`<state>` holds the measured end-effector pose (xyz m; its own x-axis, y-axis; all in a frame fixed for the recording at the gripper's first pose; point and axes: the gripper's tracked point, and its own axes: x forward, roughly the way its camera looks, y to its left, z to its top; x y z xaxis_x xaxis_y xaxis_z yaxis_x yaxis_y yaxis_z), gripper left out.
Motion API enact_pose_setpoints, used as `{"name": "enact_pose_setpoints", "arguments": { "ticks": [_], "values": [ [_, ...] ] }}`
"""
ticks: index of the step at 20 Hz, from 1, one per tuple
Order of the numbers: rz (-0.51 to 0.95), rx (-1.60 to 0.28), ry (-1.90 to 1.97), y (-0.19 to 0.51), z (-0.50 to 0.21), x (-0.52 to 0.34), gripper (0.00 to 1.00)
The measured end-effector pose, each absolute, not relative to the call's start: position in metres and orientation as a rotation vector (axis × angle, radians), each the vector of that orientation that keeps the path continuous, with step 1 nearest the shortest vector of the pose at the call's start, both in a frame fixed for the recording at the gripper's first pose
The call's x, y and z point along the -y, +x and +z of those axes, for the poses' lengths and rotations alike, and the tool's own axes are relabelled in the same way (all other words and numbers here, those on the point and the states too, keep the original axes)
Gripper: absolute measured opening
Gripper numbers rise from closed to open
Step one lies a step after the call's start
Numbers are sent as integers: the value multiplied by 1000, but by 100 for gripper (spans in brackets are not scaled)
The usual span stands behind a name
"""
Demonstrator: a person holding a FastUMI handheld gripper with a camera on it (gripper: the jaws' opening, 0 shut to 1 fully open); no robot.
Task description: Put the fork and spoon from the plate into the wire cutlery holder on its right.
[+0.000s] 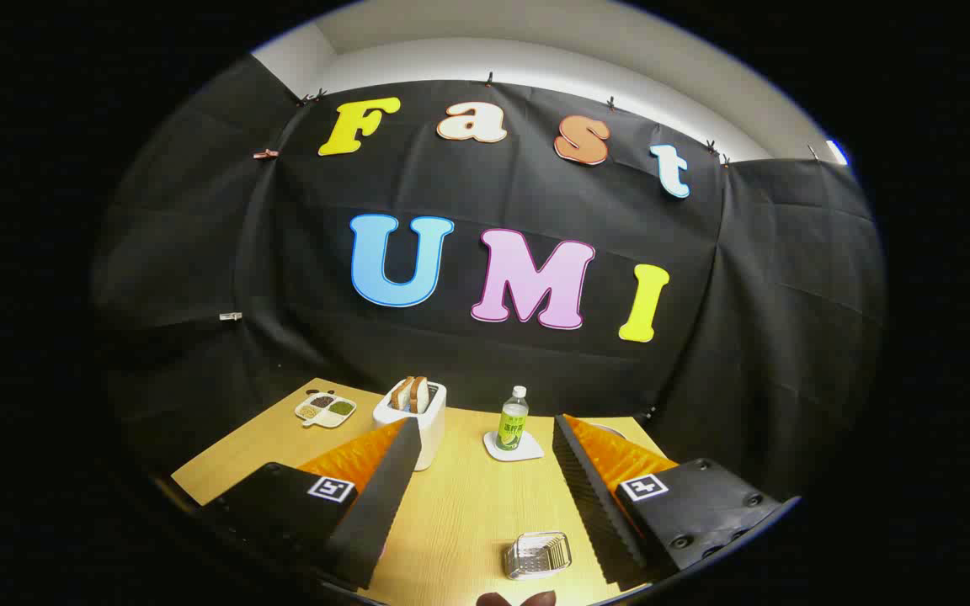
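The claw [485, 471] hangs wide and empty above the bench [468, 513]; descending carelessly, it could clip the wire holder [537, 555].

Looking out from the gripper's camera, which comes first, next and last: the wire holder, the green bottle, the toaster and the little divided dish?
The fingers stand open, holding nothing.
1. Wire holder: between the fingers, toward the right one.
2. Toaster: beyond the left finger's tip.
3. Green bottle: on its coaster, about as far as the toaster; too close to call.
4. Divided dish: farthest, left of the toaster.

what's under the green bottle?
The bottle stands upright on a small white coaster on the wooden table, beyond the open tool. The coaster's middle is covered by the bottle.
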<state>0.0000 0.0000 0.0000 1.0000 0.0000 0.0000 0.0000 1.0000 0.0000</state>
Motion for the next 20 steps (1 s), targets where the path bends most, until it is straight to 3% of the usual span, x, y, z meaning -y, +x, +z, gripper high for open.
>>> {"name": "enact_pose_setpoints", "arguments": {
  "ticks": [15, 20],
  "values": [
    [-2, -7, 6, 5, -1, -1, 98],
    [67, -61, 24, 7, -13, -26, 98]
  ]
}}
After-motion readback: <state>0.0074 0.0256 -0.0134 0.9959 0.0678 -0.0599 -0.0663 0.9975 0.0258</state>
